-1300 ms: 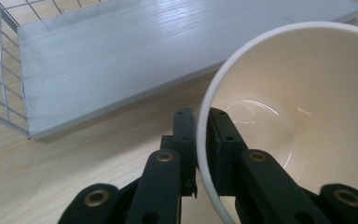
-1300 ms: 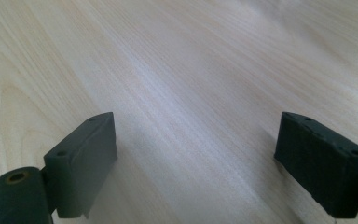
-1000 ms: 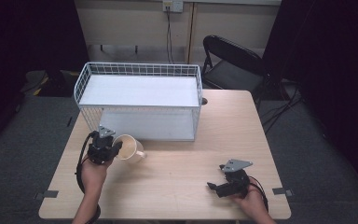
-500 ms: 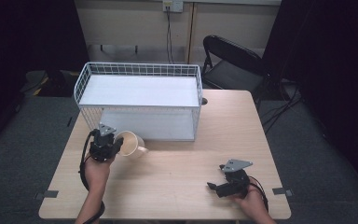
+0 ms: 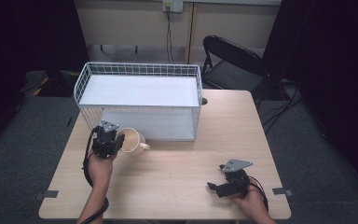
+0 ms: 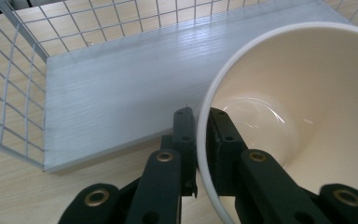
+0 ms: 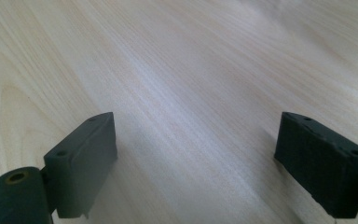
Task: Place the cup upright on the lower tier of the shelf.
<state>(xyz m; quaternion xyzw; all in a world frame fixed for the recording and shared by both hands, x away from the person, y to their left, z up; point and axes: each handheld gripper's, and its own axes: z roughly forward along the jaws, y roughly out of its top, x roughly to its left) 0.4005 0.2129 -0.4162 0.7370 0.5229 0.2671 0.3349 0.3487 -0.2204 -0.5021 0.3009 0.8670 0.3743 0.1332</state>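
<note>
Cup pinched by its rim, right at the rack's open shelf

The cream cup [image 5: 131, 141] hangs tipped from the left gripper [image 6: 196, 122] – jaws clamped on its wall, probably for sliding into the wire rack [image 5: 140, 70]. Right gripper [image 7: 196, 140] rests wide open, empty, on the table [image 5: 177, 186].

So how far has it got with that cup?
Done: the left claw is clamped on the rim of the cream cup, one jaw inside and one outside. In hand: the cup is held tilted at the open front of the white wire basket, near its lower shelf. Left: probably setting it inside and letting go. The right claw rests open over the table.
</note>
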